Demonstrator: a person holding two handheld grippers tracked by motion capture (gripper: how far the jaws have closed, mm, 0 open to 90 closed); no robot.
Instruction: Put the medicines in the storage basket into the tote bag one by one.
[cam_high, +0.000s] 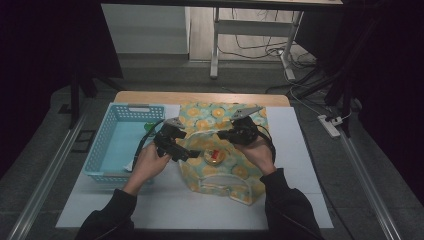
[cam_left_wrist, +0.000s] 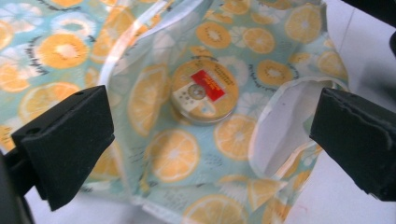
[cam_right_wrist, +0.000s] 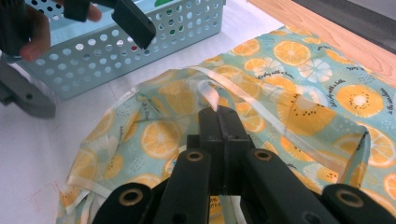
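Support: wooden table (cam_high: 200, 97) covered by a white sheet (cam_high: 295, 150). Directly on the sheet: a light-blue perforated plastic basket (cam_high: 102, 150), beyond the left fingers (cam_right_wrist: 133, 23), and a teal fabric bag printed with orange slices (cam_high: 200, 115), lying under the right fingers (cam_right_wrist: 224, 126), bag and basket just beside each other.

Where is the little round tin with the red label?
The round tin lies inside the open orange-print bag, seen between the left tool's open jaws in the left gripper view. In the high view it sits mid-table, right of the blue basket.
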